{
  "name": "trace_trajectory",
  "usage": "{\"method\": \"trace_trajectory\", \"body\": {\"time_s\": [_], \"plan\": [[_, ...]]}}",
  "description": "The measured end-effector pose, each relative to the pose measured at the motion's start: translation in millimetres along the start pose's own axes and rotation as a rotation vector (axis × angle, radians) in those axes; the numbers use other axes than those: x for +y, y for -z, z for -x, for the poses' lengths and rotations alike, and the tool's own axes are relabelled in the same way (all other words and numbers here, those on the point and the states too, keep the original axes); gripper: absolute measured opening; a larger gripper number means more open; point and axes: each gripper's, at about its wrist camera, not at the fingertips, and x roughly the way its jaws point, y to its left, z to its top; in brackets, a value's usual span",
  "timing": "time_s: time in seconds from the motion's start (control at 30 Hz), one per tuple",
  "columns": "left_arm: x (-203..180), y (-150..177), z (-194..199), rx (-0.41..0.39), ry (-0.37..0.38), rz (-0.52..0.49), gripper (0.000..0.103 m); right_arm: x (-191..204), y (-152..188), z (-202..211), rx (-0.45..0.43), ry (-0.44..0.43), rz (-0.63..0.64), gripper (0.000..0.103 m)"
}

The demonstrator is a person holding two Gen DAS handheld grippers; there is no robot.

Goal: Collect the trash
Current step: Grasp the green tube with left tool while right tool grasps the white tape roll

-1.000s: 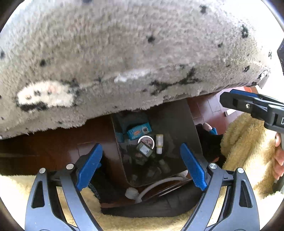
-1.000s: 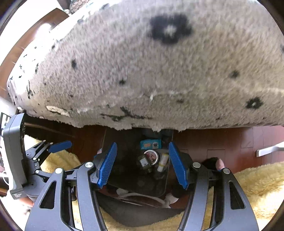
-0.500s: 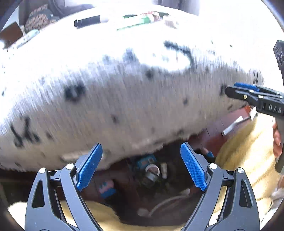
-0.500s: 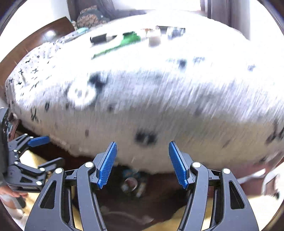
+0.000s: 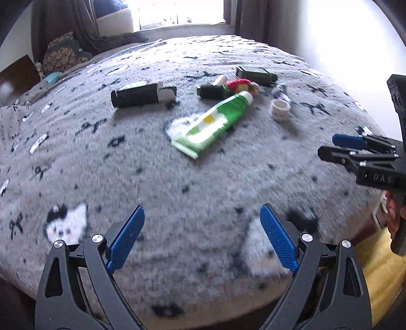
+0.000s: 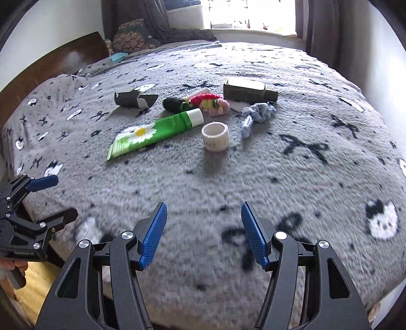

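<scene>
Grey fleece blanket (image 6: 291, 177) with bow and cat motifs covers the bed; I hold both grippers above its near edge. Left gripper (image 5: 203, 237) and right gripper (image 6: 204, 234): jaws parted, nothing between them. Trash lies in a cluster well ahead of both. The green tube (image 6: 154, 132) lies nearest, long axis diagonal, cap away and to the right; the white tape roll (image 6: 215, 136) stands just beside it, almost straight ahead of my right jaws, likely the nearer arm.

Grey patterned blanket (image 6: 317, 182), curtains (image 5: 76, 25), window (image 6: 251, 12), yellow rug (image 5: 380, 274)
</scene>
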Motion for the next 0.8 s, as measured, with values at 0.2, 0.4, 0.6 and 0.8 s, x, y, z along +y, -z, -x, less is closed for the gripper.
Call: {"method": "trace_trajectory", "body": {"time_s": [0.2,0.4,0.6,0.8], "plan": [[0,-39,-31,-0.011,-0.033,-0.026,0.087,3,-33,-38,-0.010,0.013,0.004,0.048],[-3,-54,-53,0.016,-0.009,-0.025,0.087,6,-57,-66,-0.005,0.037,-0.001,0.042],[-1,-64,-70,0.028,-0.017,-0.020,0.087,-1,-76,-85,-0.005,0.097,-0.012,0.042],[-2,-74,-84,0.039,-0.021,-0.017,0.087,-13,-87,-100,0.015,0.076,-0.040,0.038]]}}
